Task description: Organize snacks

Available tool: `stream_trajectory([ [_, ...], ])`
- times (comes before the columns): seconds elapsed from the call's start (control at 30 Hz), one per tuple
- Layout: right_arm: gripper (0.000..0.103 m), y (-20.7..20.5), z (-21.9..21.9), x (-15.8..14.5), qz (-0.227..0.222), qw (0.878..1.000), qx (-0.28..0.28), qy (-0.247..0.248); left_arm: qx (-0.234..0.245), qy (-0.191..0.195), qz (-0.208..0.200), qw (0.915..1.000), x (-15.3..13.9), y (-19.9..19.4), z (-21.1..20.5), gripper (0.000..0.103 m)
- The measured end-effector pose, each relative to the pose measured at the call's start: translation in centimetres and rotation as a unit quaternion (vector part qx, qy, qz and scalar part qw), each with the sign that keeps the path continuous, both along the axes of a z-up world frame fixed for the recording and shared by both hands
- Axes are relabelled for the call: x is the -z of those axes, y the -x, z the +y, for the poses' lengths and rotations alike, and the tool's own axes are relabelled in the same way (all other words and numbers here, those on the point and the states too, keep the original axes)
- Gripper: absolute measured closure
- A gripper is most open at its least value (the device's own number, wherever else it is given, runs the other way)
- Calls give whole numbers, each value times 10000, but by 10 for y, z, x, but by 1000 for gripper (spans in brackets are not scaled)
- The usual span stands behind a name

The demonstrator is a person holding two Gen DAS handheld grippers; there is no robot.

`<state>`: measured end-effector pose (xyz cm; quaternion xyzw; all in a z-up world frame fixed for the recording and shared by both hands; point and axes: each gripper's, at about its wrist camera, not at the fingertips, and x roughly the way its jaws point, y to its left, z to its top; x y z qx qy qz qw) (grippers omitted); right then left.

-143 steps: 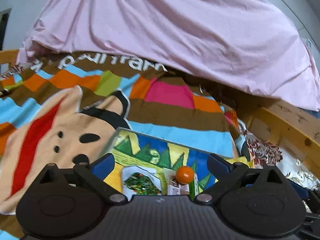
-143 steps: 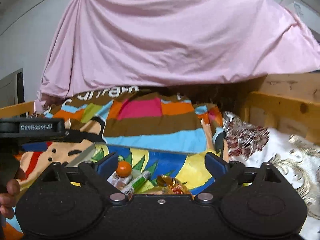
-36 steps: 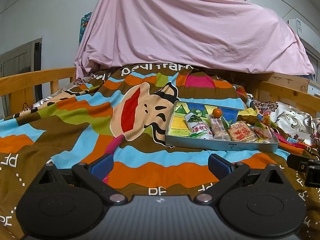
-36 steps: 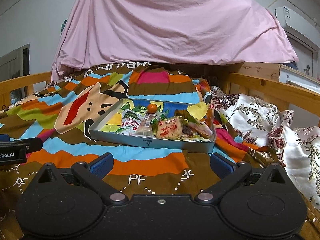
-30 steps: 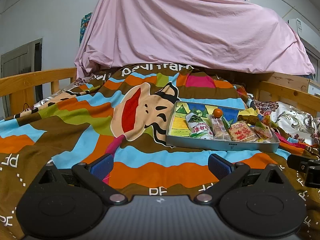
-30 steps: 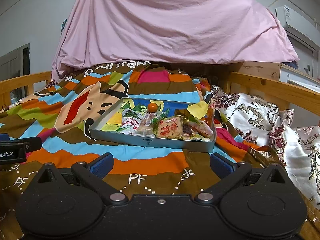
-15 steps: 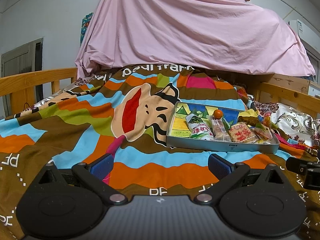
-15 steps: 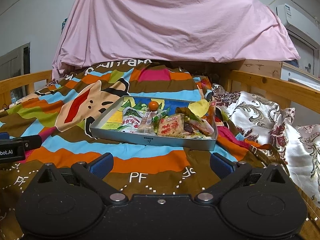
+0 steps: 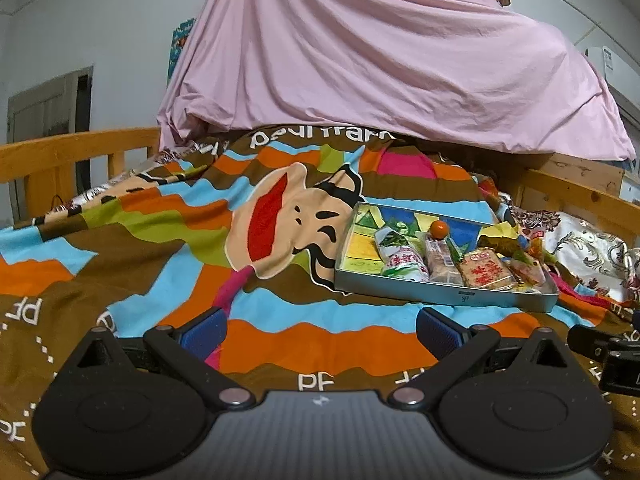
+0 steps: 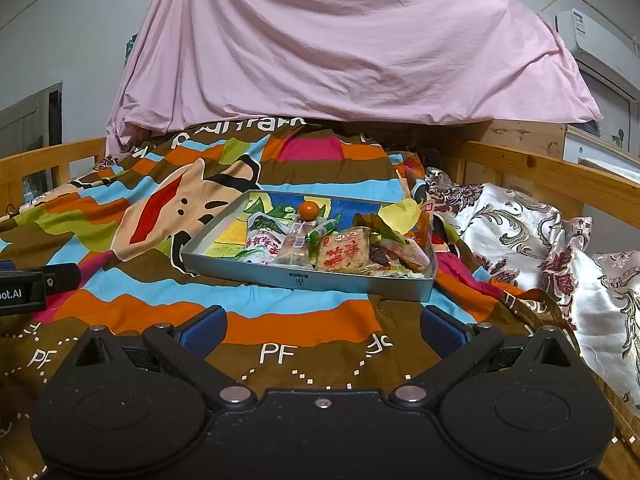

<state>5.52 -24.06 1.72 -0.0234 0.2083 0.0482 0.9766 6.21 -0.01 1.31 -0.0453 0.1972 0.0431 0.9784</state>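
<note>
A grey metal tray with a colourful printed floor lies on the striped blanket, holding several snack packets. In it I see a small orange fruit, a white-green packet, a pink square packet and a green stick. My left gripper is open and empty, well short of the tray. My right gripper is open too, with nothing between its fingers, a little back from the tray's front wall.
The striped cartoon blanket covers the bed. Wooden rails run along both sides. A pink sheet hangs over the far end. A floral white cloth lies right of the tray. The left gripper's body shows at the left edge.
Since 4.8 s ago both grippers have pulled far back from the tray. Over the last second they have barely shifted, and the tray's contents are unchanged.
</note>
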Motion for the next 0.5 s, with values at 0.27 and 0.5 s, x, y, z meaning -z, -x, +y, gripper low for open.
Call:
stream_trajectory([
  [0.27,1,0,1,0,-3,10000,-7,14,22,-266,-55,9996,-1,1,-7,0],
  [0.5,1,0,2,0,5,10000,-1,9,25,-367,-106,9993,-1,2,-10,0],
])
